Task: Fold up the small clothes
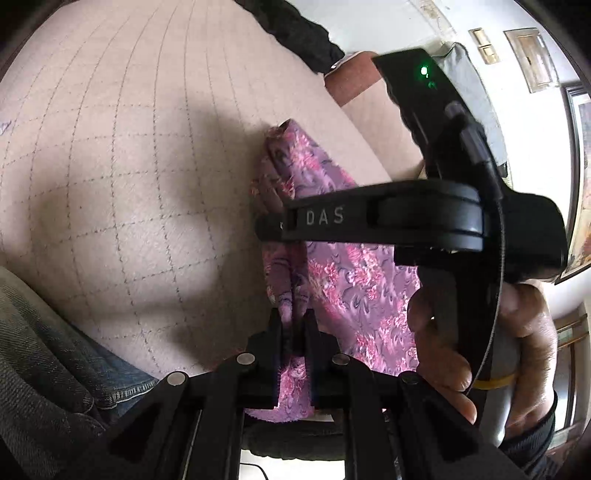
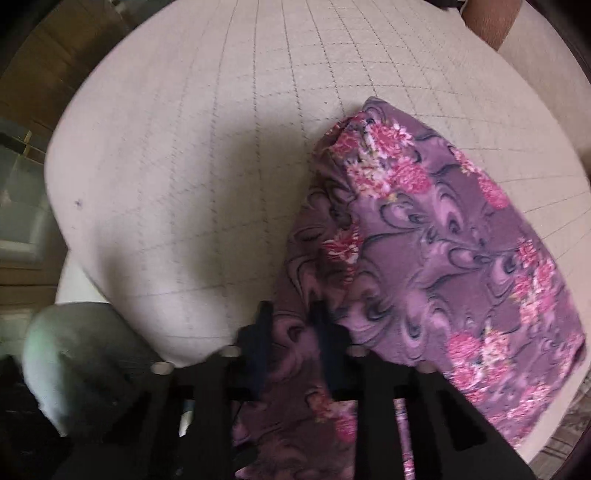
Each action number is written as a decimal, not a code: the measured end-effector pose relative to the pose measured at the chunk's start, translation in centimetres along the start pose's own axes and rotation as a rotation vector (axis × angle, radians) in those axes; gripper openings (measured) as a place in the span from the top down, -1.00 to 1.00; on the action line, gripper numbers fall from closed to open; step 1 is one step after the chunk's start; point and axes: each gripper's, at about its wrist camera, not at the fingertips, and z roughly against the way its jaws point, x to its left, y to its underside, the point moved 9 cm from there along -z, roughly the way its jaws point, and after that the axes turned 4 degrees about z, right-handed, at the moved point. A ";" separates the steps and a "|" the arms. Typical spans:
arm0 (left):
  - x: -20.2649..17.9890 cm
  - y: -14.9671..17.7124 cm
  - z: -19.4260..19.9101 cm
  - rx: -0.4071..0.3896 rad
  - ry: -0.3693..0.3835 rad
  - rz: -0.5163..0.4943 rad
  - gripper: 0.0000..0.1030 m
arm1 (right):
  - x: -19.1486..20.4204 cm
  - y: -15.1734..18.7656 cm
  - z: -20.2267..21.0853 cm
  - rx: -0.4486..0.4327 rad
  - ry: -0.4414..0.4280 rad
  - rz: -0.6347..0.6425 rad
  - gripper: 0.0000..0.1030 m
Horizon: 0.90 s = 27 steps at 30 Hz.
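Observation:
A purple cloth with pink flowers (image 1: pixel 332 280) lies partly folded on a pale quilted surface (image 1: pixel 129 166). My left gripper (image 1: pixel 293 317) is shut on an edge of the cloth, which bunches between its fingers. My right gripper (image 2: pixel 291 314) is shut on another edge of the same cloth (image 2: pixel 424 240), which drapes to the right over the quilted surface (image 2: pixel 203 147). In the left wrist view the right gripper's black body (image 1: pixel 424 218) crosses above the cloth, held by a hand (image 1: pixel 480 332).
A denim-clad leg (image 1: pixel 44 350) is at the lower left in the left wrist view. A dark sleeve (image 1: pixel 295 29) lies at the top. The quilted surface's rounded edge (image 2: pixel 74 229) drops to the floor on the left in the right wrist view.

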 end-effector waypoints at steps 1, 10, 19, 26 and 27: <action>-0.1 0.0 0.2 -0.008 -0.003 -0.012 0.84 | -0.1 0.0 0.4 -0.011 -0.006 0.000 0.79; -9.1 2.9 4.4 -0.118 -0.115 -0.354 0.84 | -5.5 5.1 11.0 -0.354 -0.326 -0.149 0.82; -23.4 11.6 -0.5 -0.069 -0.190 -0.783 0.83 | -19.2 16.2 19.1 -0.695 -0.557 -0.411 0.82; -27.8 17.4 -9.3 0.077 -0.264 -0.926 0.83 | -29.2 24.2 14.9 -0.810 -0.710 -0.685 0.82; -28.0 17.8 -10.4 0.093 -0.277 -0.932 0.83 | -29.9 24.7 14.1 -0.815 -0.713 -0.710 0.82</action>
